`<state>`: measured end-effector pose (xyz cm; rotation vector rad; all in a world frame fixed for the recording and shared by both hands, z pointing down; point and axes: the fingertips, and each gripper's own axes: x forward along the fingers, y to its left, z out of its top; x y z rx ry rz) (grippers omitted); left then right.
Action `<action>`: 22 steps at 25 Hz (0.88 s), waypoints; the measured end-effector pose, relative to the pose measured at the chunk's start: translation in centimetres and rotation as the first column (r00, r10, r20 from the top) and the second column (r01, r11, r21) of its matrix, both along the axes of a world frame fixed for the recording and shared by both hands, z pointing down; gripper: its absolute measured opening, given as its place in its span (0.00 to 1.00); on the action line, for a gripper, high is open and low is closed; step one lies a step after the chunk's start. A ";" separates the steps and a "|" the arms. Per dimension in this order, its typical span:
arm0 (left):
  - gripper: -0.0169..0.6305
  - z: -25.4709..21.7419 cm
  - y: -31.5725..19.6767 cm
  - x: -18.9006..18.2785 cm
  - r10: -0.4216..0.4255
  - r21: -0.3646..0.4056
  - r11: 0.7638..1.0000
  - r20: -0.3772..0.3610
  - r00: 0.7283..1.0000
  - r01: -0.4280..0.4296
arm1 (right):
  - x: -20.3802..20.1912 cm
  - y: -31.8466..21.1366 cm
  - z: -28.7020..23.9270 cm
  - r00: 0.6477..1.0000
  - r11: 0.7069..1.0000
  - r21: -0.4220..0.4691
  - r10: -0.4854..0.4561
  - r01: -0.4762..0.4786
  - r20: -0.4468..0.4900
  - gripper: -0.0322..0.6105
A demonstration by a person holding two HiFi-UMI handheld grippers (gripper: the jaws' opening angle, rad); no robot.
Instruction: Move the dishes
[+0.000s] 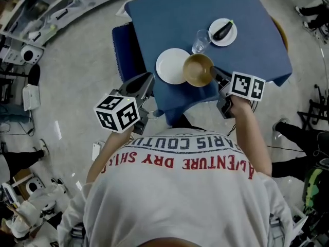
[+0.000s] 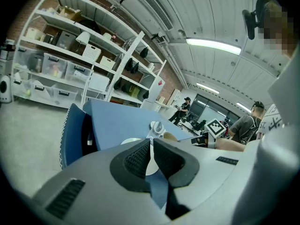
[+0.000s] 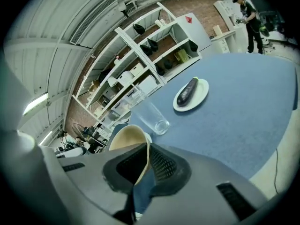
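Dishes on the blue bench (image 1: 169, 14) are four in number: one tan bowl (image 1: 198, 70), one large white plate (image 1: 171, 66), one small white plate (image 1: 218, 41) and one clear glass (image 1: 201, 41). On the small plate lies one dark aubergine (image 1: 223, 30).

The bowl is at the near edge of the bench, just right of the large plate, and in the head view its rim overlaps the edge of that plate. The right claw (image 3: 149, 150) pinches the near rim of the bowl, with one jaw inside the bowl and the other outside, so that the wall of the bowl is pressed between them. The bowl is tilted, with its opening turned toward the large plate. I cannot tell if its bottom touches the bench.

The glass stands upright just behind the bowl, between the bowl and the small plate.

The left claw (image 2: 151, 143) has its jaws pressed together, with nothing between them. It hangs off the near left corner of the bench, near the large plate but apart from it. One dark blue chair (image 1: 123, 48) stands at the left side of the bench.
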<state>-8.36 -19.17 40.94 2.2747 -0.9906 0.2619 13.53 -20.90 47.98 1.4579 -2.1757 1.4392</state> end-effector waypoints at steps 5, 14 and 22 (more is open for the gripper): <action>0.09 0.4 -0.1 1.6 0.044 -0.009 0.999 -0.001 0.999 -0.044 | 3.6 0.9 0.5 0.996 0.997 -0.010 0.082 -0.082 -0.028 0.10; 0.09 1.3 -1.0 4.2 0.102 -0.026 0.994 0.005 0.995 -0.102 | 7.9 1.3 2.4 0.982 0.982 -0.041 0.182 -0.184 -0.047 0.11; 0.09 1.8 -2.2 5.0 0.120 -0.031 0.992 0.009 0.993 -0.119 | 8.0 1.1 3.5 0.981 0.980 -0.053 0.190 -0.192 -0.047 0.11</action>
